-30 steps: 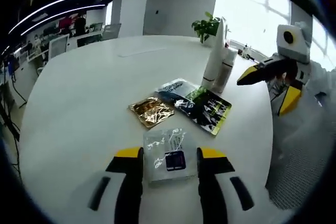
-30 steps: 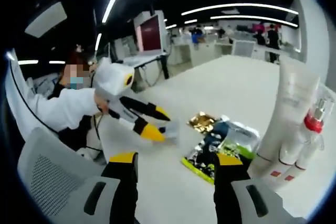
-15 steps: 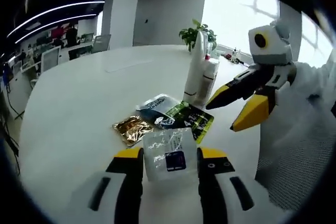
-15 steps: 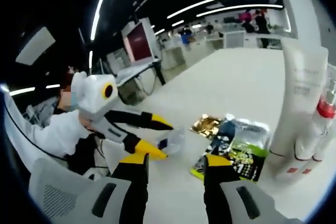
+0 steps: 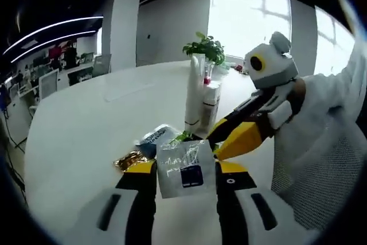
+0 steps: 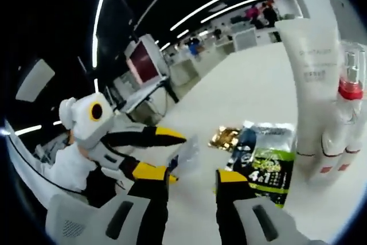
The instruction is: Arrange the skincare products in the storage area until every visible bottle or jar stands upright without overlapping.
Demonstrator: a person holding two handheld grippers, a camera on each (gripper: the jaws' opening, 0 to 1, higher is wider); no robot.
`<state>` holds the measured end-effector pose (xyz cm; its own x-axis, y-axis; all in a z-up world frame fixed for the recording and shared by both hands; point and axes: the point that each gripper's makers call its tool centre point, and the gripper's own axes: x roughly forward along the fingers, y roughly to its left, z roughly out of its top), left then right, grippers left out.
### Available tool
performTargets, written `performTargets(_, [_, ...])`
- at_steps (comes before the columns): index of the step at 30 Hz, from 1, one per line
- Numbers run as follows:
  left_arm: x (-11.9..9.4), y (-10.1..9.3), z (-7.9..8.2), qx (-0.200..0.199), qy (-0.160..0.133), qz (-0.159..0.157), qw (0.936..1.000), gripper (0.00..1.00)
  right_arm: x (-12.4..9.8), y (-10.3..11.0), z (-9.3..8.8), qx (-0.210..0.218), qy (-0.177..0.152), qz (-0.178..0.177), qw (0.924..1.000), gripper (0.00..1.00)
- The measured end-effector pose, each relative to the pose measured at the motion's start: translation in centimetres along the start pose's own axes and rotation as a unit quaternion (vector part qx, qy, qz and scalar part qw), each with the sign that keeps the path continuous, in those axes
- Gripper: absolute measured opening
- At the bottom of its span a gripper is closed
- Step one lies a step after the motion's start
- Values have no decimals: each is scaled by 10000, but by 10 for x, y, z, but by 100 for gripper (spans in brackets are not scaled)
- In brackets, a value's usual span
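Sachet pinched in the left hand-held gripper, lifted clear of the counter; right hand-held gripper slightly parted, empty, nearing the tubes.

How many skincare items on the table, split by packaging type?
Flat sachets: 4, namely clear sachet, gold sachet, blue-white sachet, green sachet
Upright tubes: 1, white tube
Upright bottles: 1, red-collared spray bottle
Total: 6

Sachets flat on table — bottles upright just behind, plant beyond bottles.
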<state>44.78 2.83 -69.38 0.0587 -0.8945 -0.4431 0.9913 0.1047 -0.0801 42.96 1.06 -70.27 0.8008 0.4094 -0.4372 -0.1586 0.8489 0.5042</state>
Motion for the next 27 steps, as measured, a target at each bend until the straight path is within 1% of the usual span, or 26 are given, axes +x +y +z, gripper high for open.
performTargets(3, [0, -6, 5, 95, -22, -59, 9999, 37, -1, 5, 2, 271, -79, 143, 9995, 24])
performTargets(5, [-1, -10, 9, 112, -83, -115, 9998, 37, -1, 8, 5, 462, -162, 225, 9985, 19])
performTargets(8, [-1, -12, 12, 175, -85, -125, 9997, 37, -2, 10, 7, 568, -212, 289, 9977, 9])
performTargets(9, [-1, -12, 12, 190, -85, -127, 9997, 33, -2, 10, 7, 577, -217, 285, 9977, 7])
performTargets(10, [-1, -13, 14, 191, -112, -141, 9997, 27, -2, 9, 7, 534, -216, 270, 9980, 2])
performTargets(11, [-1, -13, 15, 157, -142, -145, 9997, 22, -2, 9, 8, 514, -216, 267, 9981, 0])
performTargets(12, [-1, -13, 17, 137, -190, -135, 9996, 22, -3, 9, 9, 457, -256, 252, 9983, 0])
performTargets(15, [-1, -12, 16, 130, -173, -142, 9997, 31, -2, 12, 7, 472, -192, 309, 9982, 0])
performTargets(16, [-1, -11, 13, 129, -107, -123, 9998, 31, -2, 10, 7, 414, -190, 249, 9987, 0])
performTargets(17, [-1, -10, 12, 126, -84, -100, 9998, 29, -2, 10, 7, 300, -170, 216, 9992, 0])
performTargets(19, [-2, -8, 9, 153, -42, -80, 9998, 28, -3, 6, 6, 116, -111, 72, 9998, 0])
performTargets(21, [-3, -5, 5, 131, 12, -57, 9999, 29, -3, 5, 6, 60, -103, 45, 9999, 0])
performTargets(24, [-3, -5, -5, 221, 229, -33, 9995, 29, -2, 3, 4, -27, -33, 19, 10000, 0])
performTargets(27, [-2, -6, -15, 206, 348, -38, 9992, 31, 0, 0, -9, -650, 310, -136, 9973, 0])
